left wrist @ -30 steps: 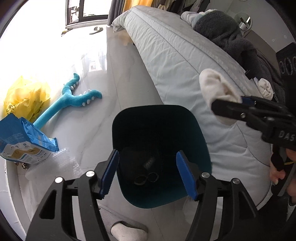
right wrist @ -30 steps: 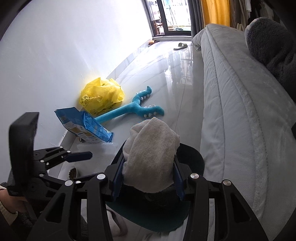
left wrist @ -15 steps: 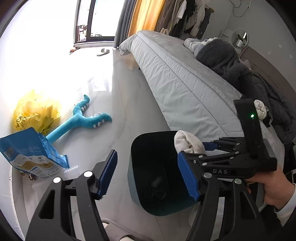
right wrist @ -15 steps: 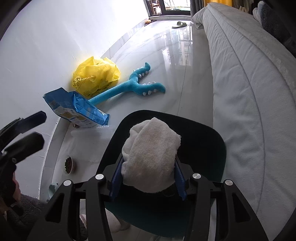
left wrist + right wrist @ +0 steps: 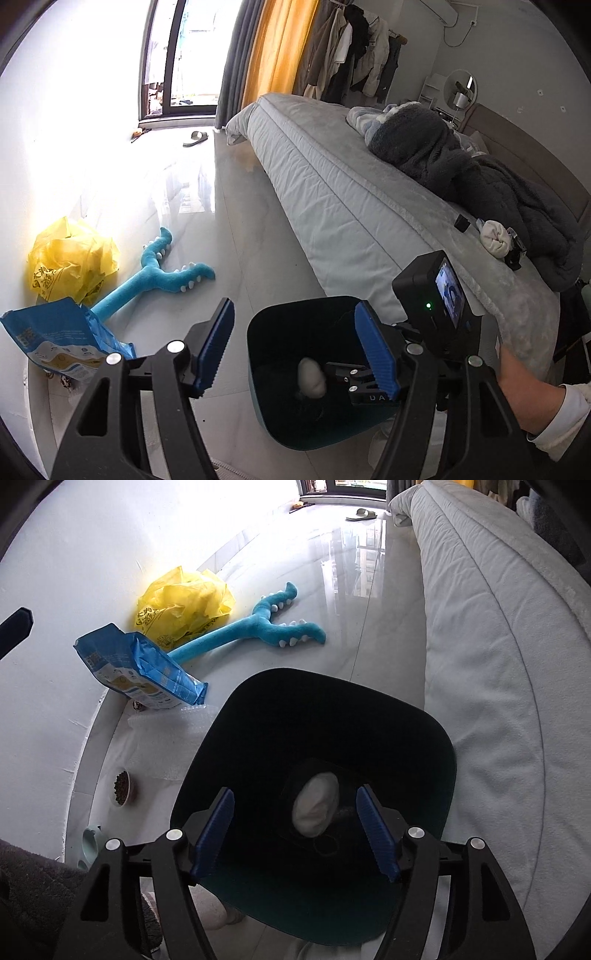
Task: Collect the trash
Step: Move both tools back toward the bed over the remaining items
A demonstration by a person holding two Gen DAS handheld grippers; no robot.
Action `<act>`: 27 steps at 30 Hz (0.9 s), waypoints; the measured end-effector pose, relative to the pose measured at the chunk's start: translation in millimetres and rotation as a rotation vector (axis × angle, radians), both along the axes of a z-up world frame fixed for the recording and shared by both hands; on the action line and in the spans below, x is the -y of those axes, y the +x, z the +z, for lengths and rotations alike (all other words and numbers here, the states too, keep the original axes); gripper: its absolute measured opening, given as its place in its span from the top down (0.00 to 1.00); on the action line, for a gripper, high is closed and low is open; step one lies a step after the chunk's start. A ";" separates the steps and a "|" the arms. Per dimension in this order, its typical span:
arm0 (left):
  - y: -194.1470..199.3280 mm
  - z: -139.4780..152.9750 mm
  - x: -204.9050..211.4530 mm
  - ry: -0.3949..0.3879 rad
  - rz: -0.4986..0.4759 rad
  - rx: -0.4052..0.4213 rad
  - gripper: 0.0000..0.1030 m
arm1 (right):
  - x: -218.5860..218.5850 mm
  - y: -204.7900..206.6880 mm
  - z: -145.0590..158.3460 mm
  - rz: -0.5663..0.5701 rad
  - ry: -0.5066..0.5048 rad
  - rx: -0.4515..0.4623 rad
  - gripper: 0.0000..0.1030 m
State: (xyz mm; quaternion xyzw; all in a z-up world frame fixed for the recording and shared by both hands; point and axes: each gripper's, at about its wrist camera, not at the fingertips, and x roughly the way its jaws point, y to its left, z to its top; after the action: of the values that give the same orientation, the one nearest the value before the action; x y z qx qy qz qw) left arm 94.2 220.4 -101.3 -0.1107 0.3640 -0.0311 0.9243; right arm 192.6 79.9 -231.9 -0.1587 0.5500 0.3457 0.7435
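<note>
A dark teal bin point(image 5: 280, 672) stands on the floor beside the bed. A white cloth wad point(image 5: 316, 808) lies loose at its bottom, also seen in the left wrist view point(image 5: 312, 376). My right gripper point(image 5: 293, 792) hangs over the bin's mouth pointing steeply down. Its jaws are opening and its blue pads touch nothing. My left gripper point(image 5: 295, 302) is open and empty, held higher at the bin's left side. A blue snack bag point(image 5: 136, 664), a crumpled yellow plastic bag point(image 5: 184, 602) and bubble wrap point(image 5: 173, 734) lie by the wall.
The grey bed point(image 5: 498, 664) runs along the right, with a dark blanket point(image 5: 461, 173) and another white wad point(image 5: 493, 236) on it. A blue plush toy point(image 5: 266, 627) lies on the floor. A pet food bowl point(image 5: 122, 786) sits near the wall. A slipper point(image 5: 195, 137) is by the window.
The right gripper came down over the bin and opened, and the white cloth wad dropped from its pads into the bin. The left gripper rose and tilted up.
</note>
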 end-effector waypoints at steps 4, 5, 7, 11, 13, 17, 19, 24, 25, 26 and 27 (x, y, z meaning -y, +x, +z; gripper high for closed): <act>1.9 9.1 9.3 -0.003 -0.012 0.019 0.32 | 7.8 -0.8 14.3 -0.003 0.027 0.014 0.31; 2.2 11.2 11.6 -0.004 -0.013 0.024 0.31 | 9.9 -0.9 18.1 -0.002 0.035 0.017 0.31; 4.6 17.0 15.2 -0.010 -0.015 0.036 0.31 | 15.0 -1.4 26.0 -0.001 0.051 0.025 0.31; 10.3 28.7 27.1 -0.006 -0.022 0.060 0.28 | 27.3 0.2 42.3 -0.006 0.092 0.037 0.31; 13.0 34.0 35.9 0.001 -0.030 0.072 0.27 | 34.4 0.1 52.6 -0.008 0.109 0.049 0.30; 19.0 40.5 51.5 0.003 -0.047 0.082 0.23 | 47.2 0.1 72.1 -0.006 0.139 0.078 0.30; 23.1 43.0 59.1 0.001 -0.053 0.082 0.21 | 56.8 1.4 81.8 -0.011 0.148 0.104 0.30; 33.7 52.3 76.8 0.000 -0.069 0.089 0.19 | 82.3 6.7 102.1 -0.043 0.176 0.157 0.30; 35.4 54.0 79.2 0.001 -0.073 0.089 0.19 | 87.9 7.8 106.4 -0.048 0.182 0.170 0.30; 37.2 56.2 82.9 0.003 -0.078 0.092 0.19 | 94.7 8.9 110.5 -0.051 0.186 0.183 0.30; 38.4 57.4 86.0 0.006 -0.083 0.096 0.18 | 99.6 10.4 114.5 -0.055 0.189 0.197 0.30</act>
State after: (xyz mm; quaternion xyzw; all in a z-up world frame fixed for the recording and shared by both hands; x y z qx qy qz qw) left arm 132.6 134.4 -43.9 -0.0913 0.3237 -0.0735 0.9389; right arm 203.0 -19.8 -117.4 -0.1062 0.4436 0.3582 0.8147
